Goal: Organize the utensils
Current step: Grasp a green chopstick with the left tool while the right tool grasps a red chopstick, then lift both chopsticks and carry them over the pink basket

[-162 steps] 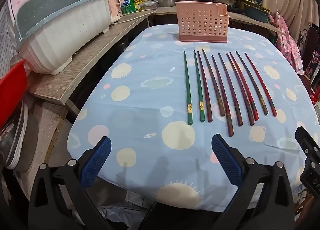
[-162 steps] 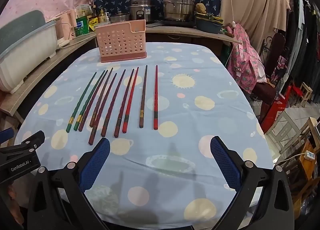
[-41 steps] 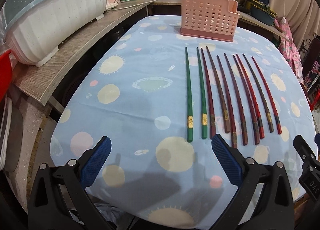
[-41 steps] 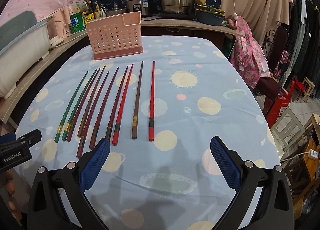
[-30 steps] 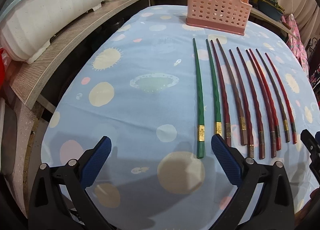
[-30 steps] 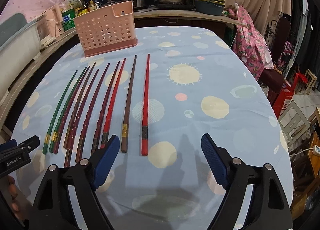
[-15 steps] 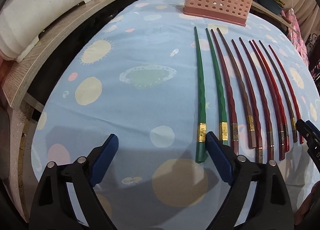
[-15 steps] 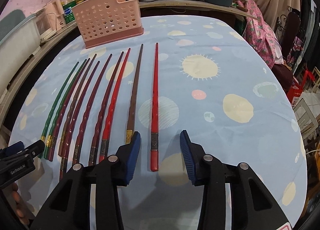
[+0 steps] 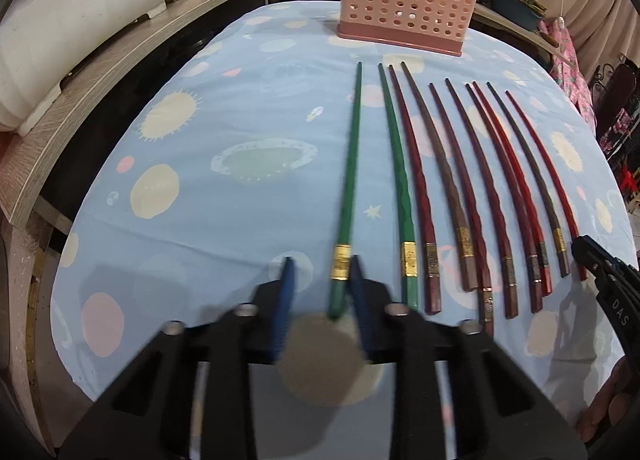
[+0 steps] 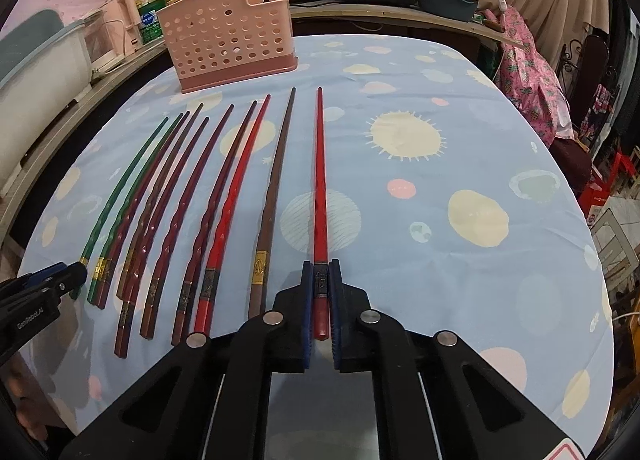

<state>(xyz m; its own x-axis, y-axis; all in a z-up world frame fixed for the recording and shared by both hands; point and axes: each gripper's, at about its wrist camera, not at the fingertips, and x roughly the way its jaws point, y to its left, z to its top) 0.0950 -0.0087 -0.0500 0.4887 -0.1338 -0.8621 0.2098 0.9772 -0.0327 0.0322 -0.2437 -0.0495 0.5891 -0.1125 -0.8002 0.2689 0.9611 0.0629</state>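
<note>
Green chopstick: The outermost green chopstick (image 9: 352,163) lay at the nine o'clock end of the row on the tablecloth (image 9: 200,187), its gold-banded butt between the blue pads of the left tongs (image 9: 322,276).
Left tongs: The jaws were closing around that butt. The three o'clock pad appeared to be against it and the nine o'clock pad stood a little apart, though blur made the contact hard to judge.
Red chopstick: The bright red chopstick (image 10: 320,179) lay at the three o'clock end of the row, tip towards twelve o'clock and flat on the cloth.
Right tongs: The right tongs (image 10: 321,272) were pressed together on the red chopstick near its dark band, pinching the thick end, which probably gave the pads more to bite on than the thin tip.
Other chopsticks: The remaining chopsticks (image 9: 472,195), in dark red, brown and green, lay side by side between the two outer ones with their butts towards six o'clock, and neither pair of tongs touched them.
Pink basket: The perforated pink basket (image 9: 404,15) stood upright at twelve o'clock, just beyond the tips, and no chopstick could be seen in it.
Why the ends: Working inward from both outer chopsticks likely kept each pair of tongs clear of the neighbours and of the other pair.
Stage: The job looked barely begun, with two grips being made and nothing lifted.
</note>
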